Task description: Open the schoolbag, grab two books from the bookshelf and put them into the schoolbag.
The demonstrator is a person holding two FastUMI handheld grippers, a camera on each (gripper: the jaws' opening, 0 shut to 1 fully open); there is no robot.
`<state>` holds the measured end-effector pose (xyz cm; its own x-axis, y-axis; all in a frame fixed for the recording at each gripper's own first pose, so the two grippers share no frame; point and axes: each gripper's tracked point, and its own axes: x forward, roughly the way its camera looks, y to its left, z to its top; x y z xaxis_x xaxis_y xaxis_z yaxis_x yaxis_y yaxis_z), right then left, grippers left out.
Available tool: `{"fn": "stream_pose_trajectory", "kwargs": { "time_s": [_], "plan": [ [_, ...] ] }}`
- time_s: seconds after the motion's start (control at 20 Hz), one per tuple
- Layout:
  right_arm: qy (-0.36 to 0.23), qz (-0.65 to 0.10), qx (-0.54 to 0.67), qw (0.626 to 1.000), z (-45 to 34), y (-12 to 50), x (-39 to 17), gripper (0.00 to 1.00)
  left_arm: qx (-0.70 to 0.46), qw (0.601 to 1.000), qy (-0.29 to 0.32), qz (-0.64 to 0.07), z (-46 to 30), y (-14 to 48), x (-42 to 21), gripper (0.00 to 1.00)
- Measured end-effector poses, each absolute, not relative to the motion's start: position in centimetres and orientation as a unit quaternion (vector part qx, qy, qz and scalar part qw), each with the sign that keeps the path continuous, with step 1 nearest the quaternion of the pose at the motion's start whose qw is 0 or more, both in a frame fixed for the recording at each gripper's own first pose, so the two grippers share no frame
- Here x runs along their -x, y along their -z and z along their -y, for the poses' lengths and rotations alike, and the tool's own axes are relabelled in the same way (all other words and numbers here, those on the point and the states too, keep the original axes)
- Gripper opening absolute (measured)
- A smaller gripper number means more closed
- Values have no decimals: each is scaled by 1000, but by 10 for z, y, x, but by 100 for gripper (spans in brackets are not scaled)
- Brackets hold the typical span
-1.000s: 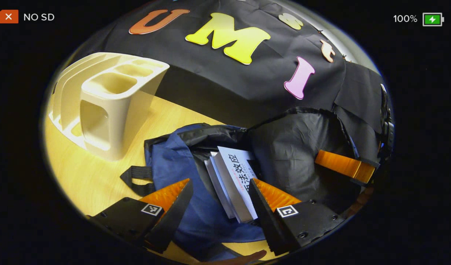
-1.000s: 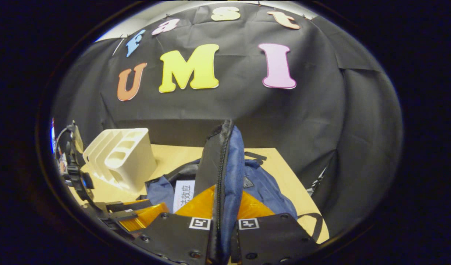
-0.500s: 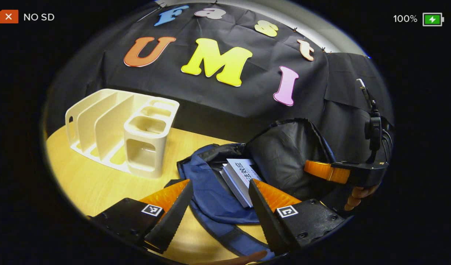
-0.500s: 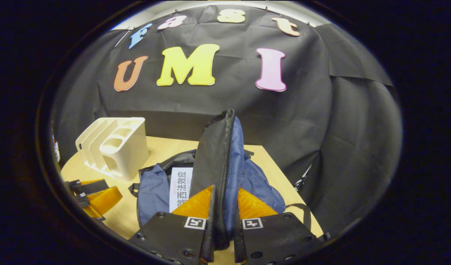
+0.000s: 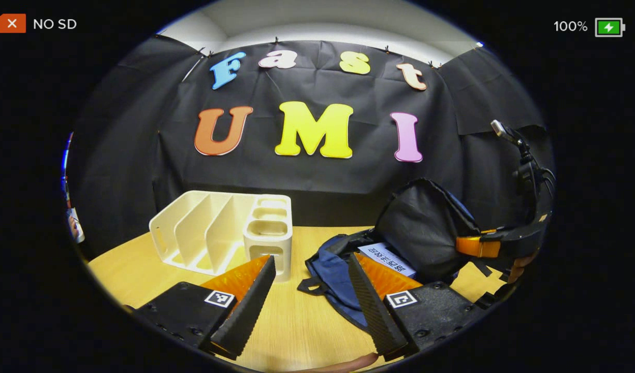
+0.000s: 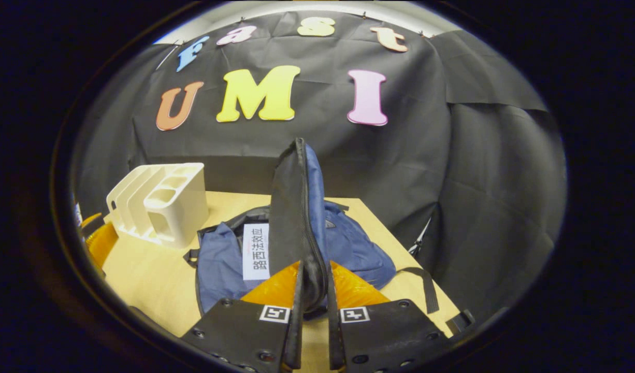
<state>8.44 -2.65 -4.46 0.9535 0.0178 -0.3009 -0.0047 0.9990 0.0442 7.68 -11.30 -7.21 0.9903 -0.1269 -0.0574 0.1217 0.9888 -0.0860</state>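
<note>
The blue schoolbag point(image 5: 332, 265) lies open on the wooden table point(image 5: 291, 326), its black-lined flap point(image 5: 426, 223) lifted upright. Inside it lie white books point(image 5: 387, 257), stacked flat. My left gripper point(image 5: 309, 259) hovers open over the table, short of the bag, with nothing between its fingers. My right gripper point(image 6: 313, 269) is shut on the flap point(image 6: 291, 207) and holds it up; its orange finger point(image 5: 475, 246) clamps the flap's edge in the left gripper view. The top book point(image 6: 256, 251) lies in the bag's mouth point(image 6: 219, 259), left of the flap.
The cream bookshelf point(image 5: 224, 233) stands on the table left of the bag with no books in its slots; it is also at the left in the right gripper view point(image 6: 162, 202). Black straps point(image 6: 426, 290) trail off the bag to the right, near the table's right edge.
My left gripper has drawn back from over the bag's mouth and levelled out, still open. The books stay in the bag. The right gripper keeps the flap raised.
</note>
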Motion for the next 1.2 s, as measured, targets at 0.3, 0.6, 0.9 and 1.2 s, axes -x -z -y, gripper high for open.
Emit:
{"fn": "stream_pose_trajectory", "kwargs": {
  "time_s": [0.3,0.6,0.9,1.2],
  "plan": [
    [5,-154,-28,988,33,52,-43,19,30,999,-8,-15,63,48,-30,91],
    [6,-81,-49,995,36,8,1,24,19,999,-26,18,22,17,4,92],
    [-19,-26,-40,999,9,-12,33,45,56,998,-21,-24,20,41,-1,94],
    [-18,-8,-1,1000,-1,-13,49,82,50,998,-32,-28,15,46,-3,95]
  ]
}}
